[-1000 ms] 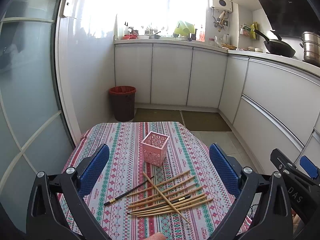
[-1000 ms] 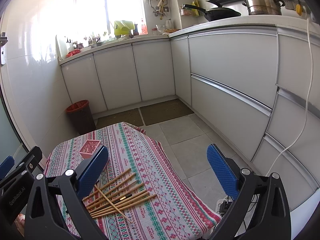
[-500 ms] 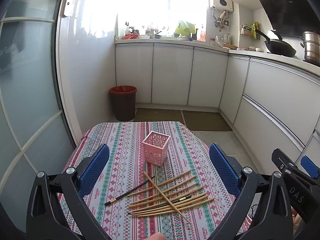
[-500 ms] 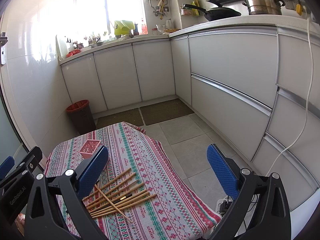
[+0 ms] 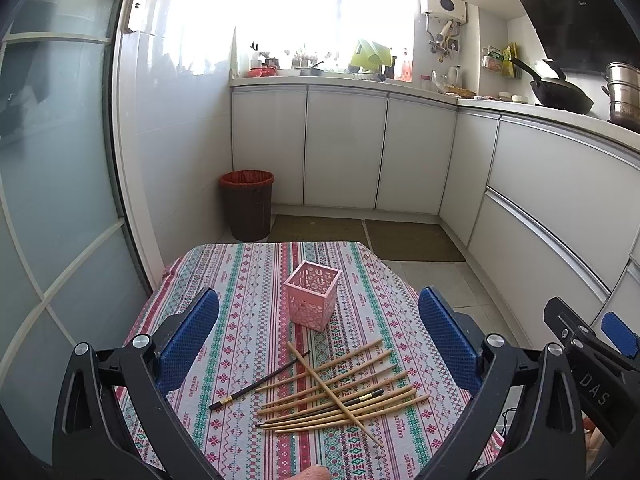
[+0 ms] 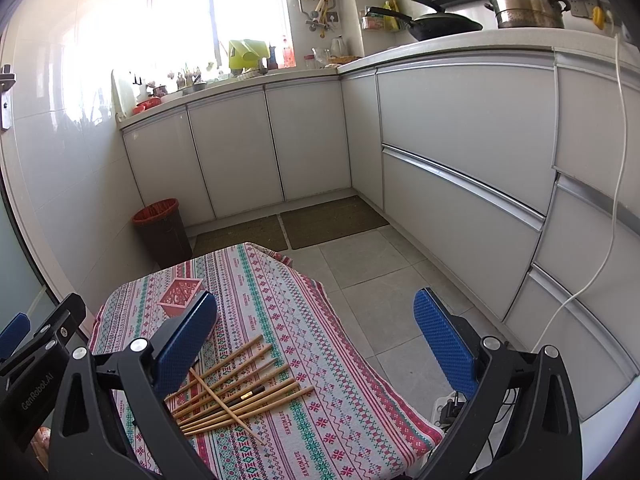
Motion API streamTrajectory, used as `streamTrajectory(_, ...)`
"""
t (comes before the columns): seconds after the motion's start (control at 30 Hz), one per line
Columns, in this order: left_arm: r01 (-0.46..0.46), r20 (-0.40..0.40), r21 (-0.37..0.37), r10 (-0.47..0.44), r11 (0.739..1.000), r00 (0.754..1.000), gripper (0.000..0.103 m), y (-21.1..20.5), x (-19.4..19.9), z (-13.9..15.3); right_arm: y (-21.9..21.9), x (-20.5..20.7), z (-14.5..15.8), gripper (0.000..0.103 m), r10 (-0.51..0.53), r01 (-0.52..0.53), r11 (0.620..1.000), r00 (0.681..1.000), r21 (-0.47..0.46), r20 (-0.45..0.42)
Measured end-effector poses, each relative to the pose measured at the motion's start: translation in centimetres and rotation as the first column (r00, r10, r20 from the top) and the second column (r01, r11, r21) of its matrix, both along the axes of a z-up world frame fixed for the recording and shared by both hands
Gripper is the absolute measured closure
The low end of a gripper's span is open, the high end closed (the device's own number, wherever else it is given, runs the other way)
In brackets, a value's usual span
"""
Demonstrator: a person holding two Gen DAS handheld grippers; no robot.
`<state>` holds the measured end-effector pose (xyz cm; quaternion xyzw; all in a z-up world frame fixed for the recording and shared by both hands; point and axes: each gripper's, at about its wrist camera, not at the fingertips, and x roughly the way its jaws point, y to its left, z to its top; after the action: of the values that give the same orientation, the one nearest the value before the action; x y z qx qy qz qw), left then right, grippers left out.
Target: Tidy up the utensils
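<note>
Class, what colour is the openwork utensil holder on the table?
Pink; the utensil holder shows best in the left wrist view.

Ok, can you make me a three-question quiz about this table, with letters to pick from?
1. Where does the square pink plastic basket stand?
A. beyond the chopsticks
B. on the floor
C. on the counter

2. What colour are the pads on the left gripper?
A. yellow
B. blue
C. white

3. What is the right gripper doing?
A. clamping a chopstick
B. holding the basket
C. open, holding nothing

Answers: 1 A, it stands upright on the striped patterned tablecloth past the light wooden chopsticks. 2 B, both pads are blue. 3 C, its fingers are wide apart with nothing between.
</note>
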<state>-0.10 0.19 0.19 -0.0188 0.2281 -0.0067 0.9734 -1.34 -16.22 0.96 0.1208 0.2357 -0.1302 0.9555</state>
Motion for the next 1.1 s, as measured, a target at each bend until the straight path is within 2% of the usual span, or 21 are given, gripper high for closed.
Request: streamTrajectory(1.1,-0.003,-0.012,0.006,0.003,1.000,1.000,0.007,-0.20,0.16,-0.06,0.28,-0.06,-0.54,0.007,0.000,0.000,1.000,1.000,0.002,-0.006)
